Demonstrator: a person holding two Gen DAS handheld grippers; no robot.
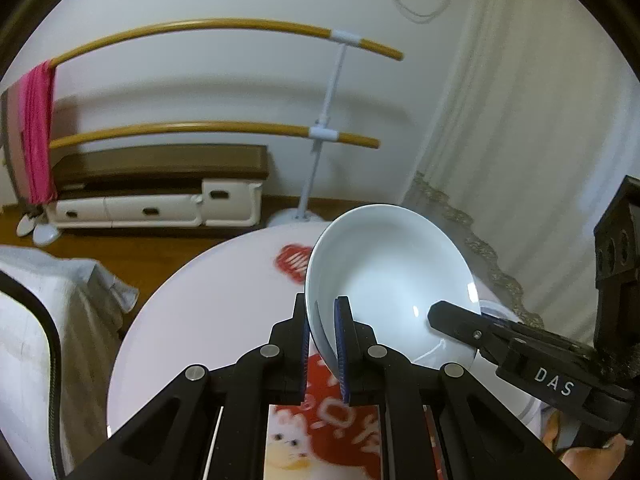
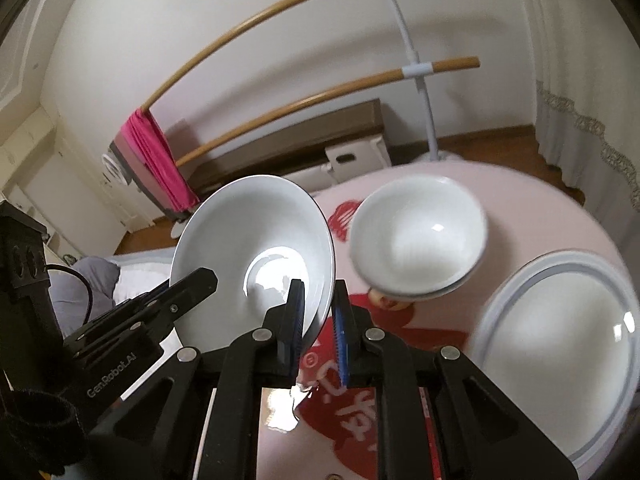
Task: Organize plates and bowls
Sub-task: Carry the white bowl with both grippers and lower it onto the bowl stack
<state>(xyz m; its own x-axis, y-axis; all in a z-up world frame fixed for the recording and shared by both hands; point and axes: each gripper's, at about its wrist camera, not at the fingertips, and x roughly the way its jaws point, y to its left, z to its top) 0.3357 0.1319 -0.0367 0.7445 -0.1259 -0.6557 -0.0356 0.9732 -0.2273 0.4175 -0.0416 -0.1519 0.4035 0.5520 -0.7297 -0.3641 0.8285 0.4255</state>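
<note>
White walls, a wooden-railed drying rack [image 1: 224, 28] with a pink cloth [image 1: 38, 136] and a lace curtain [image 1: 520, 140] stand behind the round table [image 1: 208, 300] you work over, its pale top printed with red shapes.

Your left gripper [image 1: 323, 344] pinches the near-left rim of the white bowl [image 1: 384, 280], one pad inside the wall and one outside. Your right gripper [image 2: 318, 332] pinches the opposite rim of the same bowl, again with a pad on each face. From each wrist you can see the other gripper's finger lying against the bowl's far side. The bowl hangs tilted between them, above the tabletop, its mouth turned toward you.

Judging by the sharp highlights, it is glazed ceramic: stiff, fairly heavy for two thin pinches, slick and breakable. The rim is the only place narrow jaws can bite, so keep both pads deep over the lip and move your hands together; if one drifts, the bowl could twist out.

Farther out on the table, in the right wrist view, two bowls sit nested [image 2: 420, 236], and a blue-ringed white plate [image 2: 560, 344] lies to their right. The nested pair looks like the likely home for this one.
</note>
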